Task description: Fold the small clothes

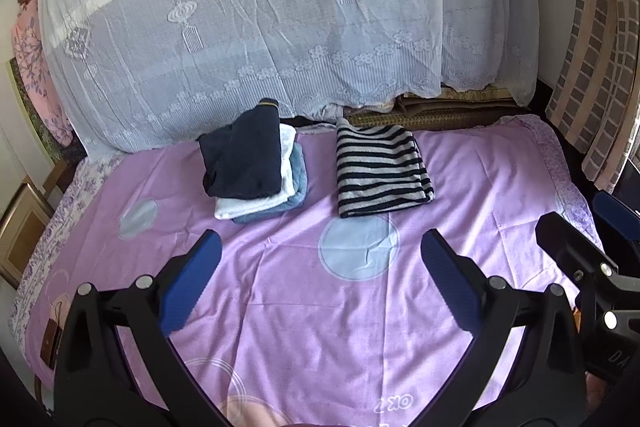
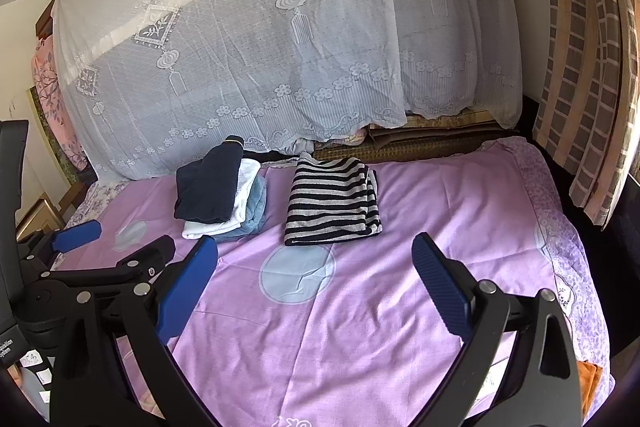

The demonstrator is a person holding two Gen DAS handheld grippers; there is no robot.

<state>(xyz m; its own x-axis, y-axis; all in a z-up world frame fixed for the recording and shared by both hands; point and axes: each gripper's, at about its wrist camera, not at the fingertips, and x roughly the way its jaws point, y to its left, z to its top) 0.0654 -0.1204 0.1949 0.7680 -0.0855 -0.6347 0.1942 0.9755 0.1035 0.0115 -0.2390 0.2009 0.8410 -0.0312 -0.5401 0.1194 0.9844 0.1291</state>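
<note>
A folded striped black-and-white garment (image 1: 382, 171) (image 2: 334, 203) lies on the pink bedsheet (image 1: 320, 327) (image 2: 340, 327). Left of it is a stack of folded clothes: a dark navy piece (image 1: 242, 157) (image 2: 210, 187) on top of a white one (image 1: 256, 205) (image 2: 214, 227) and a light blue one (image 1: 298, 183) (image 2: 256, 207). My left gripper (image 1: 320, 247) is open and empty, above the sheet in front of the clothes. My right gripper (image 2: 316, 251) is open and empty, just in front of the striped garment. Each gripper shows at the edge of the other's view.
A pile covered by a white lace cloth (image 1: 260, 27) (image 2: 260, 47) rises behind the clothes. A checked curtain (image 1: 600, 47) (image 2: 588, 67) hangs at the right. A woven mat (image 1: 440, 111) lies under the lace edge. Wooden furniture (image 1: 24, 223) stands at the left.
</note>
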